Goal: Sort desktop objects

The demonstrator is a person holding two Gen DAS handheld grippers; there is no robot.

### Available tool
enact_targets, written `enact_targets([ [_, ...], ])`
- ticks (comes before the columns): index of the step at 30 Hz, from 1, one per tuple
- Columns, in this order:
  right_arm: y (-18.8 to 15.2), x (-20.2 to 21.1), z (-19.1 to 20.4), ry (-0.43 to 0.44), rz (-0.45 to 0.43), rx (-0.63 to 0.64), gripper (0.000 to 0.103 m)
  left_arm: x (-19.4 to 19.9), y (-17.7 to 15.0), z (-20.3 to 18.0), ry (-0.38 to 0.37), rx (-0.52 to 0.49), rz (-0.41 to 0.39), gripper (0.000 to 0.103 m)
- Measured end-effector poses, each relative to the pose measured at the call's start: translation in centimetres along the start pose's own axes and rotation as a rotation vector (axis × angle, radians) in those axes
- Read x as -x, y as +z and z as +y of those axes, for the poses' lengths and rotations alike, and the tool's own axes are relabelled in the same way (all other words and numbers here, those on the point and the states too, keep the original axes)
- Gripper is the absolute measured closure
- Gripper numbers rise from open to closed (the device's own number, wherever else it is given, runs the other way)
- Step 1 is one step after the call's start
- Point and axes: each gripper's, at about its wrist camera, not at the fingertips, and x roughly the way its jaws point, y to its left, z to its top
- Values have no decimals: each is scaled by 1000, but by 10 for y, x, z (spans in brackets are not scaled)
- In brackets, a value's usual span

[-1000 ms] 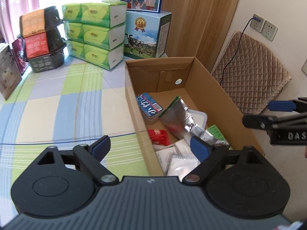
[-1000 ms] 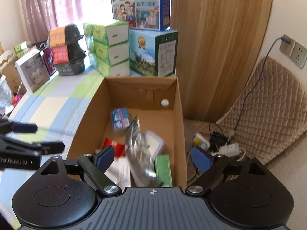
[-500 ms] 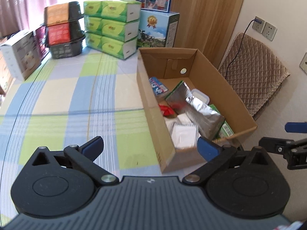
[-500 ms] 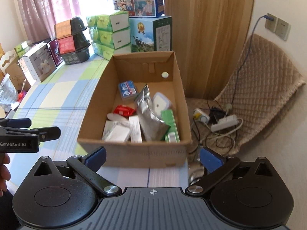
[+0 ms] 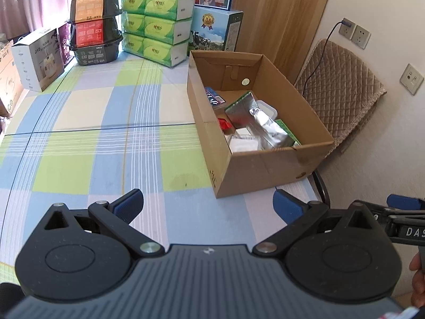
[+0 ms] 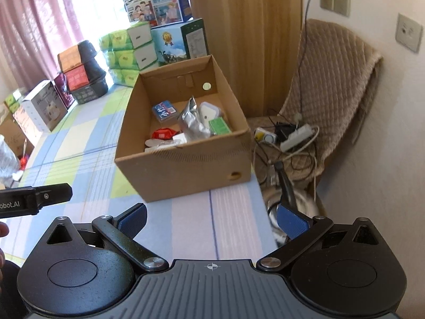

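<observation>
An open cardboard box (image 5: pixel 265 170) stands at the right edge of the table. Inside it lie a silver foil bag (image 5: pixel 263 125), a blue packet (image 5: pixel 215 98), a red packet (image 5: pixel 224 124), a green box (image 5: pixel 288 130) and white packets (image 5: pixel 243 141). My left gripper (image 5: pixel 209 204) hovers over the tablecloth in front of the box, open and empty. The right wrist view shows the same box (image 6: pixel 186 170) with the foil bag (image 6: pixel 191 122) and the blue packet (image 6: pixel 164 111). My right gripper (image 6: pixel 211 220) is open and empty, near the table's right edge.
The checkered tablecloth (image 5: pixel 106 138) covers the table. Green tissue packs (image 5: pixel 156 26), milk cartons (image 5: pixel 215 32), stacked black containers (image 5: pixel 94 29) and a white box (image 5: pixel 37 58) line the back. A quilted chair (image 6: pixel 334 79) with a power strip (image 6: pixel 294 135) and cables stands right of the table.
Both grippers have drawn back from above the box toward the near side of the table. The box now lies farther ahead. Both stayed open and empty.
</observation>
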Motion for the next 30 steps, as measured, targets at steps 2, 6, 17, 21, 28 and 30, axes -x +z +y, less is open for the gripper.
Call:
enact_targets([
  [2,-6,5,1,10,3,-21,2,5,-6,0,1,5,-5,1],
  [6,-12,13,4,27,4,-33,2,9,-15,-2,24,-6,-10,1],
  [17,-17,20,12,13,-4,-14,2,12,-28,2,45,13,-4,1],
  [21,-17,23,13,10,-12,-12,2,12,-28,4,51,15,-4,1],
  [28,-16,26,17,1,-31,10,2,13,-29,3,52,2,-4,1],
  [30,-15,26,17,2,-30,11,2,13,-29,2,49,-3,-2,1],
])
